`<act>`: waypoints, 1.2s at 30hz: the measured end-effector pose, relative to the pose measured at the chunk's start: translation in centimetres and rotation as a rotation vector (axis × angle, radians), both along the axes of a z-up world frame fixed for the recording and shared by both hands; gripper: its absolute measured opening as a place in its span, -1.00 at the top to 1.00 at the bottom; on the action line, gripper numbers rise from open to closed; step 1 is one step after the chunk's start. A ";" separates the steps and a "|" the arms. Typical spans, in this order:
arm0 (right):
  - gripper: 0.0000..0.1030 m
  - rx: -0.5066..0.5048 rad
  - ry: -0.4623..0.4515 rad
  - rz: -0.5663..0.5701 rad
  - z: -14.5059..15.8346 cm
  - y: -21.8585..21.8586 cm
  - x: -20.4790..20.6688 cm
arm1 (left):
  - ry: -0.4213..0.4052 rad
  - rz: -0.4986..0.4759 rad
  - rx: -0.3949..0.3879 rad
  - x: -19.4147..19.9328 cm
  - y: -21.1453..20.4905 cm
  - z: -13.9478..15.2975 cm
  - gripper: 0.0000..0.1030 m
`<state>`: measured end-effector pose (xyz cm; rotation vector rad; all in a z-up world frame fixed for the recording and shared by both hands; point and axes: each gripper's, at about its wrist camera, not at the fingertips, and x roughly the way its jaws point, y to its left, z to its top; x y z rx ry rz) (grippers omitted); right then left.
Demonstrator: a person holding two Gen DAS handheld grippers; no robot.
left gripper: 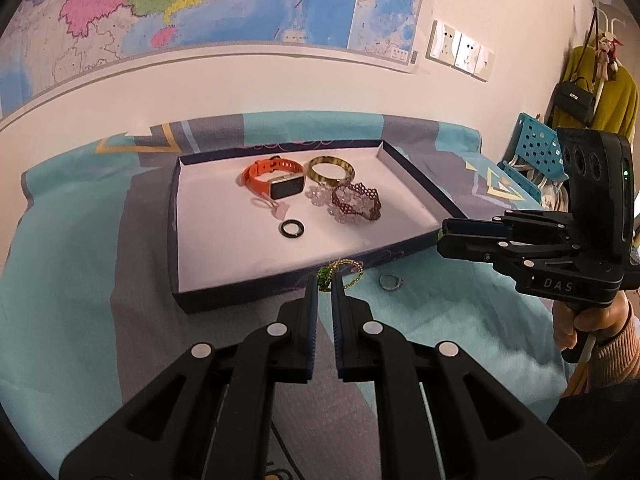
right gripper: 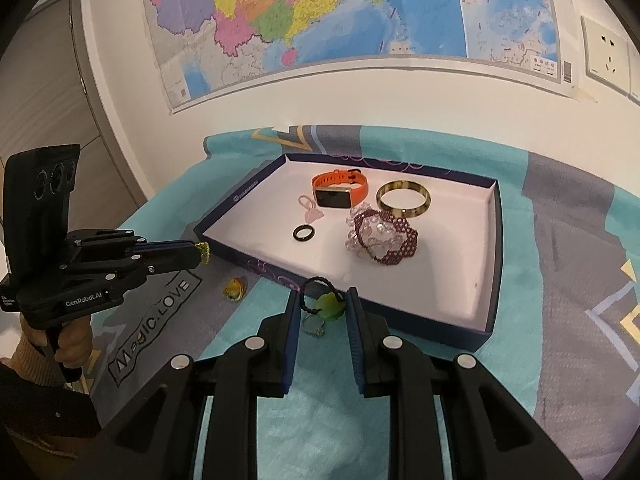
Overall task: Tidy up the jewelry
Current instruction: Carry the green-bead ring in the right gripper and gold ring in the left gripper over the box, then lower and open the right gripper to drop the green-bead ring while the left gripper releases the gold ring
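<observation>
A shallow dark-blue tray point(left gripper: 208, 304) point(right gripper: 494, 240) with a white floor holds an orange smartwatch point(left gripper: 276, 178) point(right gripper: 340, 192), a gold bangle point(left gripper: 331, 168) point(right gripper: 404, 199), a maroon beaded bracelet point(left gripper: 356, 202) point(right gripper: 386, 238), a small pink charm point(right gripper: 310, 210) and a black ring point(left gripper: 291, 229) point(right gripper: 304, 233). My left gripper point(left gripper: 325, 280) point(right gripper: 202, 254) is shut on a green-and-gold beaded chain point(left gripper: 340, 274) point(right gripper: 205, 252) just in front of the tray. My right gripper point(right gripper: 322, 300) point(left gripper: 440, 236) is open around a black cord with a green pendant point(right gripper: 329, 305).
A silver ring point(left gripper: 389, 282) point(right gripper: 314, 326) and a yellow-orange trinket point(right gripper: 234, 290) lie on the teal and grey cloth point(left gripper: 80, 280) before the tray. A map covers the wall behind. A blue perforated basket point(left gripper: 532, 152) and hanging bags stand at the right.
</observation>
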<state>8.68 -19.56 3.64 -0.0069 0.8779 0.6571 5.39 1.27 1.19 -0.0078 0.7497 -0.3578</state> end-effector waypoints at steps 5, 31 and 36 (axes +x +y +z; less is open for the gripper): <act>0.59 -0.005 -0.011 -0.004 0.2 0.1 0.5 | -0.002 0.001 -0.001 0.5 0.0 0.2 0.86; 0.59 -0.022 -0.016 -0.011 -0.2 0.9 2.9 | 0.002 0.002 -0.003 2.4 -0.5 0.5 0.86; 0.59 -0.026 -0.010 -0.012 -0.5 1.1 3.2 | 0.004 0.005 -0.003 2.5 -0.5 0.5 0.85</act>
